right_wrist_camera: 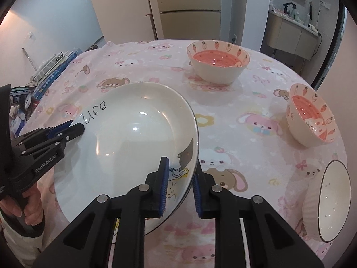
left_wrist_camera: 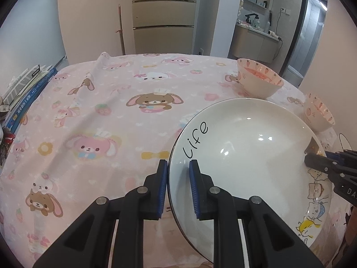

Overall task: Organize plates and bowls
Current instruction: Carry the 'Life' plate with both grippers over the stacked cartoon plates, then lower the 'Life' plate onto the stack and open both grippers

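White plate, near the tabletop's front edge, sits between both claws: left claw and right claw each straddle opposite rims, jaws narrow, grip contact unconfirmed.

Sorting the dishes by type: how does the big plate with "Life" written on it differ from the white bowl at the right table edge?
The Life plate is wide, shallow, with writing and cartoon animals; the white bowl is smaller, deeper, ribbed outside. Both grippers straddle the plate's rim; the bowl sits untouched. Both are white with a dark rim line.
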Demonstrator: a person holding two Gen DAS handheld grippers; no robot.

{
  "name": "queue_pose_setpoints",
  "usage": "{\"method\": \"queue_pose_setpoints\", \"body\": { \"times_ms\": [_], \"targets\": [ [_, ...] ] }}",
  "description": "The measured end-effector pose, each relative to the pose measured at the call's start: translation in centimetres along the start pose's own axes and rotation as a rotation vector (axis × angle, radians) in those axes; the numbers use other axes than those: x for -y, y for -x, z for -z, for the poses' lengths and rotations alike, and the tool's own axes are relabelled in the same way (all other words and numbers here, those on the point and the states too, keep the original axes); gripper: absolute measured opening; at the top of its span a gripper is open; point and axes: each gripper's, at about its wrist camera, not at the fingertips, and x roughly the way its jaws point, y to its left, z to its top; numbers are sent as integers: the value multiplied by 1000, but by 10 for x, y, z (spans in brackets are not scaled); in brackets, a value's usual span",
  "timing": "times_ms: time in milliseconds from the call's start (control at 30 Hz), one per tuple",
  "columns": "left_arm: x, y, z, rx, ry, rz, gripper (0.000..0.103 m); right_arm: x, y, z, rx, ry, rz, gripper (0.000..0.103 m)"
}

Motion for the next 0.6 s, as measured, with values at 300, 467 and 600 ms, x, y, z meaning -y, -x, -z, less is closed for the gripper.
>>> {"method": "queue_pose_setpoints", "body": {
  "times_ms": [300,467,600],
  "targets": [
    [5,4,8,53,-14,-28,21,1,2,18,138,29,38,14],
    [6,6,12,86,-17,-37,21,2,2,26,198,26,41,13],
    [6,9,14,119,-25,-42,21,-2,2,33,251,25,68,13]
  ]
}}
